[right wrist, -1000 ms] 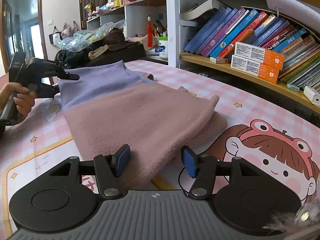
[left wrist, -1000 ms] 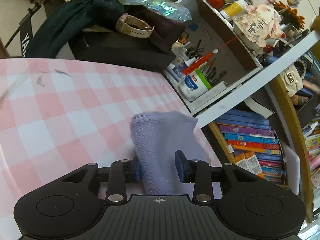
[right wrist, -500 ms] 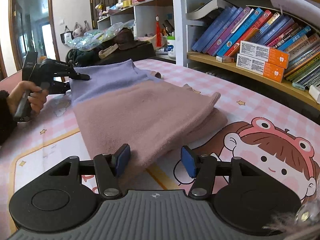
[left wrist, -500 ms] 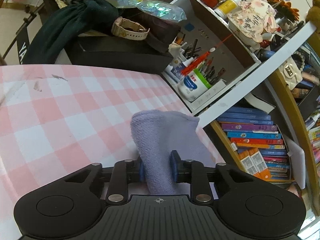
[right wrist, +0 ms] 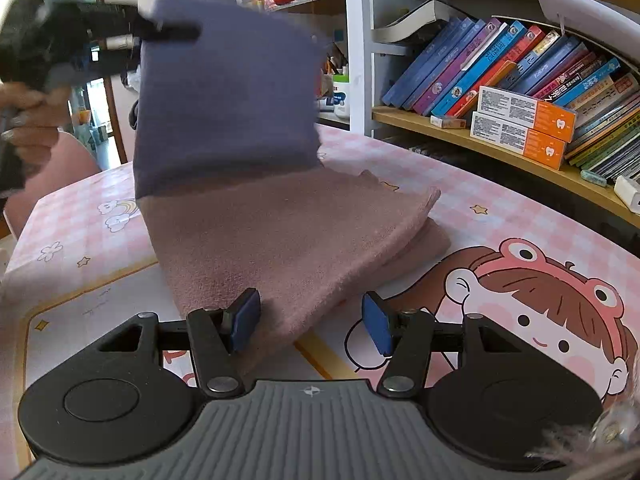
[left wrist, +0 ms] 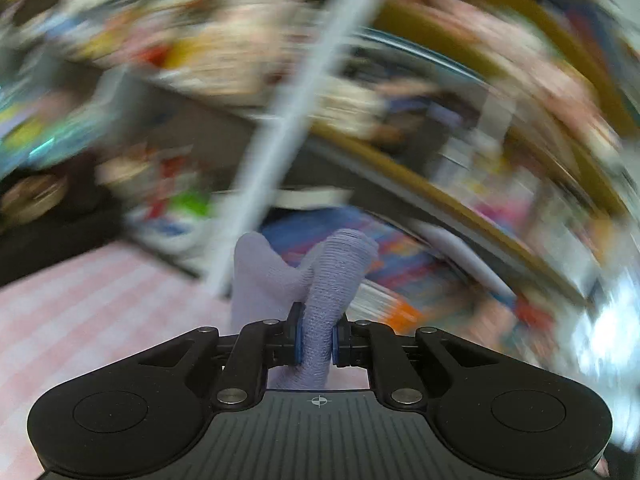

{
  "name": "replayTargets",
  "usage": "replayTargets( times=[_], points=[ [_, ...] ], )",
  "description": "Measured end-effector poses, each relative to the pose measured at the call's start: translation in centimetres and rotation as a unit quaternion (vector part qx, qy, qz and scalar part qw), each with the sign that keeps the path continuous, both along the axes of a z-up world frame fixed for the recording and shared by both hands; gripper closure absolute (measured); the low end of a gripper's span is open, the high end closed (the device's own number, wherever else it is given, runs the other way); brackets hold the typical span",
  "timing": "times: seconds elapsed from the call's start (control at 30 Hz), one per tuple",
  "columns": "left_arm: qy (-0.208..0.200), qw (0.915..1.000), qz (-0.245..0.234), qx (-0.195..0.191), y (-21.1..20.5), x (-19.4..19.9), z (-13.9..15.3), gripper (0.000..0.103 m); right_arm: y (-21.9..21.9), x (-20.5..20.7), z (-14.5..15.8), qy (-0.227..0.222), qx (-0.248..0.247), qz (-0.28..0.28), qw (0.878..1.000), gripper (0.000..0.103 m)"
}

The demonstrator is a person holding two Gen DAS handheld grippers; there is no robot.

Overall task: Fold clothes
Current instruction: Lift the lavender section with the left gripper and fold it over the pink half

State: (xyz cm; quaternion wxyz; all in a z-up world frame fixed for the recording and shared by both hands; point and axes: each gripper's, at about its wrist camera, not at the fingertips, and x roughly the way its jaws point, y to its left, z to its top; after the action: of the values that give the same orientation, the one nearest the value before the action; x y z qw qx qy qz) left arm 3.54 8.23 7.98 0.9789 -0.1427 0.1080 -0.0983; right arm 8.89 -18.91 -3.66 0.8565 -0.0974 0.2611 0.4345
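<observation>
Lifted now off the table (right wrist: 500,216): purple end of the sweater (right wrist: 240,160), pink end lying flat. Left gripper (left wrist: 315,340) clamped tight on purple cloth. Right gripper (right wrist: 310,330) wide apart, holding nothing, at the pink hem. Folded partly; top fold not yet laid over.

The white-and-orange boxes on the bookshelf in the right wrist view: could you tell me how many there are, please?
2. The upper box lies on the lower box, stacked on the wooden shelf in front of the leaning books. Others may be hidden behind.
</observation>
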Motion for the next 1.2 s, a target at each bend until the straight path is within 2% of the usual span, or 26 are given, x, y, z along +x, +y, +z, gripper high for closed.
replayTargets(
  times=[0.03,0.07,0.1,0.13,0.2,0.37,0.67,0.77,0.83,0.9,0.97,1.1,1.17,1.2],
  points=[
    [0.015,0.9977,-0.041,0.052,-2.8,0.2,-0.2,0.085,0.0,0.0,0.0,0.001,0.001,0.000,1.000,0.050],
    [0.045,0.9890,-0.085,0.113,-5.7,0.5,-1.0,0.081,-0.1,0.1,0.0,0.004,0.002,-0.001,1.000,0.049],
    [0.077,0.9762,-0.120,0.163,-8.1,0.7,-2.1,0.076,-0.2,0.1,0.0,0.007,0.002,-0.001,1.000,0.049],
    [0.121,0.9559,-0.156,0.217,-10.6,1.0,-3.9,0.071,-0.3,0.2,-0.1,0.010,0.003,-0.001,1.000,0.049],
    [0.139,0.9561,-0.158,0.204,-10.7,1.4,-4.9,0.074,-0.4,0.3,-0.1,0.015,0.005,-0.002,1.000,0.050],
    [0.165,0.9616,-0.156,0.154,-9.8,2.0,-6.6,0.067,-0.8,0.8,-0.2,0.034,0.015,-0.001,0.999,0.049],
    [0.156,0.9626,-0.163,0.150,-9.5,1.4,-6.7,0.064,-1.2,0.6,-0.3,0.035,0.015,0.001,0.999,0.047],
    [0.159,0.9592,-0.178,0.151,-9.6,0.9,-6.8,0.052,-2.1,0.5,-0.2,0.036,0.013,0.001,0.999,0.041],
    [0.157,0.9546,-0.195,0.161,-9.9,0.5,-6.9,0.033,-3.4,0.7,-0.1,0.047,0.013,-0.017,0.999,0.038],
    [0.154,0.9494,-0.213,0.172,-10.3,0.0,-6.7,0.029,-5.0,0.8,-0.2,0.061,0.020,-0.050,0.997,0.038],
    [0.147,0.9466,-0.230,0.171,-10.1,-0.6,-6.3,0.028,-6.4,0.8,-0.3,0.073,0.032,-0.078,0.994,0.039],
    [0.112,0.9573,-0.245,0.105,-7.0,-1.6,-4.5,0.025,-9.1,0.4,0.1,0.104,0.094,-0.116,0.983,0.039],
    [0.092,0.9637,-0.239,0.077,-5.2,-1.9,-3.5,0.023,-10.0,0.1,0.5,0.125,0.149,-0.132,0.972,0.039],
    [0.084,0.9687,-0.221,0.077,-4.3,-1.6,-3.0,0.023,-10.3,0.0,0.6,0.139,0.181,-0.138,0.964,0.039]
  ],
)
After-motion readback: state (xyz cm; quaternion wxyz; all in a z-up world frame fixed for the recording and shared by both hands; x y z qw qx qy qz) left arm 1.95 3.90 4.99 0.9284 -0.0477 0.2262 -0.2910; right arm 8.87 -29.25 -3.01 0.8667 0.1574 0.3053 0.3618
